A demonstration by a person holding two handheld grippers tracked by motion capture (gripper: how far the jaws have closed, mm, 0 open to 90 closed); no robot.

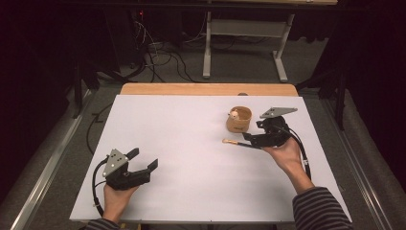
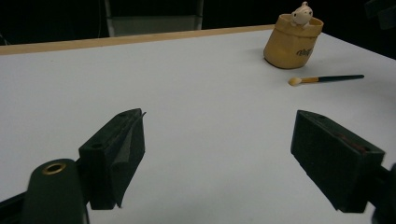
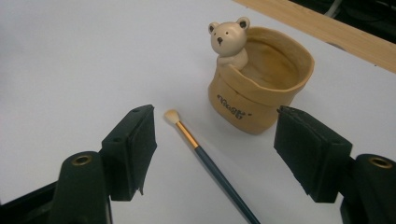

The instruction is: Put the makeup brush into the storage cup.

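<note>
The left hand (image 1: 115, 199) came in from the near edge of the counter (image 1: 191, 158) and held the left tool (image 1: 143, 163) low over the white surface, near the front left corner, jaws pointing across toward the right and slightly away. Its jaws stood wide apart, released, with bare counter between them. The right hand (image 1: 287, 155) reached farther in on the right side, sleeve striped, wrist bent so that the right tool (image 1: 246, 140) pointed leftward and down at the brush (image 1: 234, 142). Those jaws also stood well apart, grasping nothing; the brush lay flat on the counter between them, touched by neither pad.

The brush lay just in front of the tan pot (image 1: 239, 120), near it but not touching, bristle end pointing left in the high view.

The right tool's own view gave what the high view blurred: the brush (image 3: 205, 158) had a pale bristle tip, a gold ferrule and a dark blue-green handle that ran down between the two black jaws, closer to the left one. The pot (image 3: 259, 88) showed as a soft sack shape with dark lettering on its front, and a small bear figure (image 3: 229, 42) leaned over its rim. The left tool's view showed the pot (image 2: 292, 44) and brush (image 2: 324, 79) far off at the upper right, well clear of its jaws.
</note>
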